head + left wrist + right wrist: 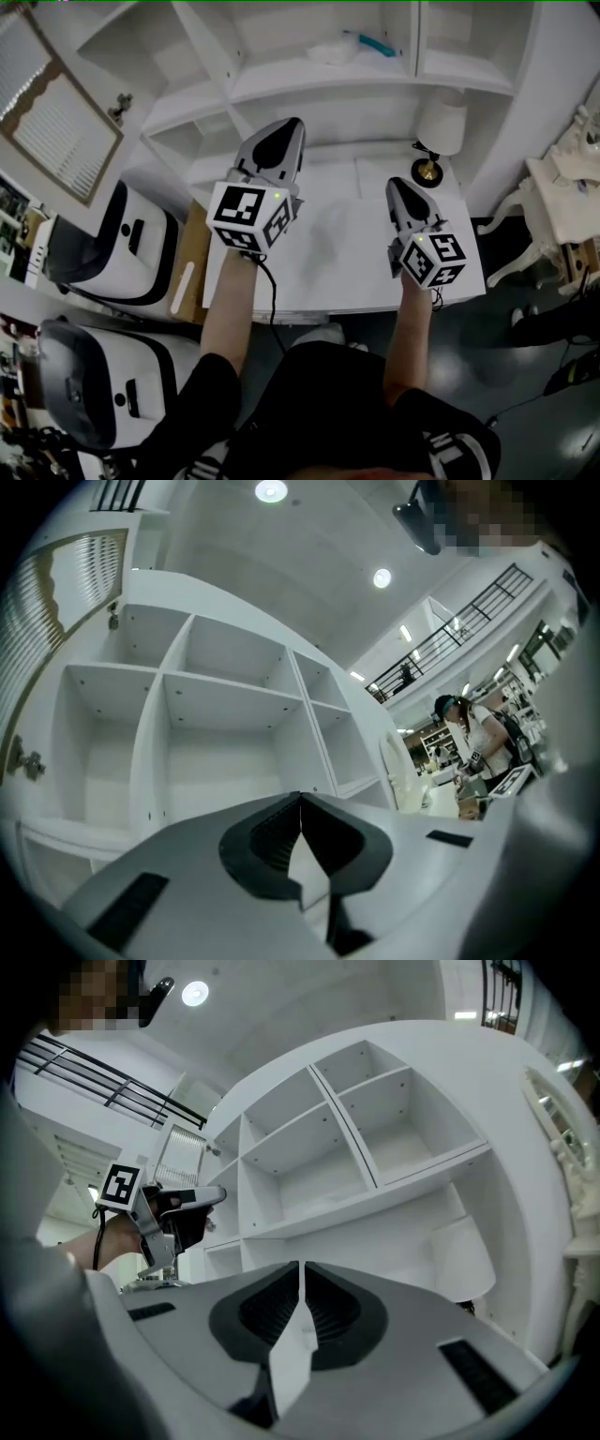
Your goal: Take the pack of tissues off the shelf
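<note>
A pale pack of tissues [333, 50] lies on an upper board of the white shelf unit [309, 89], beside a teal object [375, 43]. Both grippers hover over the white table [328, 262] in front of the shelf, well below the pack. My left gripper [286, 127] points at the shelf's lower left compartments, and its jaws meet with nothing between them [300, 797]. My right gripper [397, 184] is lower and to the right, near the lamp, also shut and empty [300, 1265]. The right gripper view catches the left gripper [211, 1194] from the side. Neither gripper view shows the pack clearly.
A small lamp [439, 131] with a white shade and brass foot stands at the table's back right corner, close to my right gripper. White machines [122, 244] stand on the floor to the left. A white ornate chair [562, 202] is at the right.
</note>
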`<state>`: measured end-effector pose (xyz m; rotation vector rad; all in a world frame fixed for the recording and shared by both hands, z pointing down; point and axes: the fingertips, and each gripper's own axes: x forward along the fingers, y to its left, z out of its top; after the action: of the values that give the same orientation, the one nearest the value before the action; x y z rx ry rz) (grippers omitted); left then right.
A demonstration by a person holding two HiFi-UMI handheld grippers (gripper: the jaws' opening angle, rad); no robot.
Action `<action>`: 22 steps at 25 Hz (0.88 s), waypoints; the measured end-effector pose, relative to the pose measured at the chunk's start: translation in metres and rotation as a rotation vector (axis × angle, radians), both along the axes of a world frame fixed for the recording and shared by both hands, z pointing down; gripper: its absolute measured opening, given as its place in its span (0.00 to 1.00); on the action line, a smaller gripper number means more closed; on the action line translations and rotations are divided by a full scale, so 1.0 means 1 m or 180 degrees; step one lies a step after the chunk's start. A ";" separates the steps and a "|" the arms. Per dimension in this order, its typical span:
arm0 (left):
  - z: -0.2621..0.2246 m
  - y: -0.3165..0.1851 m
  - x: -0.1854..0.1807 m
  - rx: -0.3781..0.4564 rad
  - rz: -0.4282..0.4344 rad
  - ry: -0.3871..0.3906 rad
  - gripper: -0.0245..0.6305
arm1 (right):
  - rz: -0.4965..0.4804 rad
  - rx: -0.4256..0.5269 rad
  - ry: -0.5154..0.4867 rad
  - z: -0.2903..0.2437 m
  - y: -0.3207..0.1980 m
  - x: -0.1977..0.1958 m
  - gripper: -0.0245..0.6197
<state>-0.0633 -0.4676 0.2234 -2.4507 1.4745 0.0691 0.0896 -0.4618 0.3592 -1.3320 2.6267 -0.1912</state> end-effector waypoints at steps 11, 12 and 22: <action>-0.042 -0.077 0.011 0.0414 0.0070 -0.0947 0.06 | 0.0364 0.0078 -0.0015 -0.010 -0.029 0.050 0.10; -0.042 -0.085 0.012 0.0419 0.0062 -0.1050 0.06 | 0.0389 0.0087 -0.0021 -0.010 -0.030 0.054 0.10; -0.047 -0.147 0.013 0.0367 -0.0022 -0.1809 0.06 | 0.0641 0.0161 -0.0109 -0.016 -0.045 0.090 0.10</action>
<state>-0.0498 -0.6148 0.1764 -2.1229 1.1835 -0.4882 0.1794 -0.5067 0.3435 -1.5491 2.4323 -0.1162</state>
